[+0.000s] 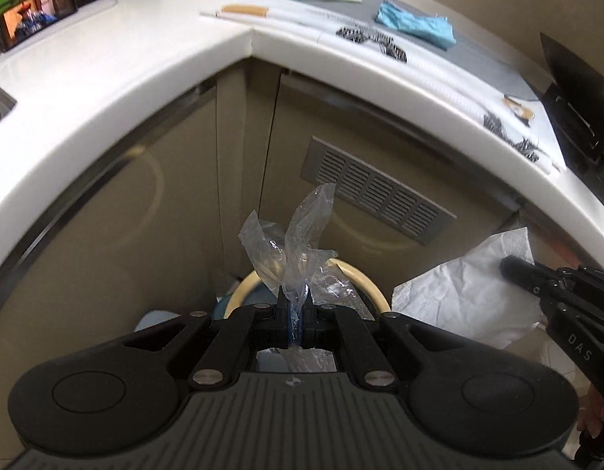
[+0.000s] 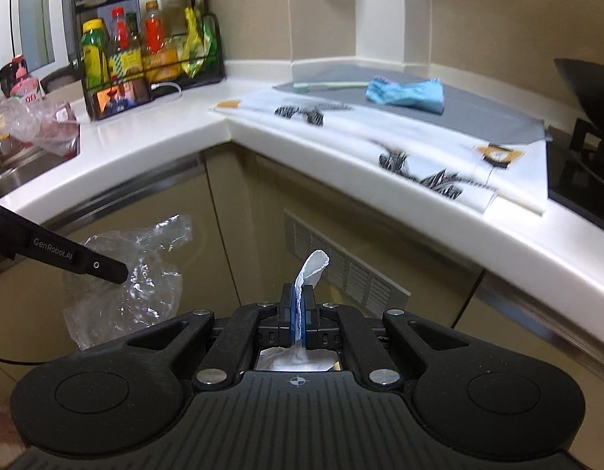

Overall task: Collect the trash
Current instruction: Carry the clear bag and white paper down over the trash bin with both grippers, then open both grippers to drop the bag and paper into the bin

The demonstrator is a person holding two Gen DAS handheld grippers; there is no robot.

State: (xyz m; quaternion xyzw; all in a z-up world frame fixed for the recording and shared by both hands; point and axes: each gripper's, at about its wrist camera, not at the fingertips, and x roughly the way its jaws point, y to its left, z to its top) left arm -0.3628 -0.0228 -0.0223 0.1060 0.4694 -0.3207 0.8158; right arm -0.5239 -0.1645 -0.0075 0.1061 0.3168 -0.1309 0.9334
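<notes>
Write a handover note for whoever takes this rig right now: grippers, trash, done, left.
Left gripper: shut on the plastic wrap, held over the bin on the floor by the cabinets.
Right gripper: shut on the tissue, beside the left one, below the counter edge.
Done: both pieces picked up.
Left: drop both in the bin. The blue cloth and a long utensil lie on the counter mat; whether they are trash I cannot tell.
</notes>
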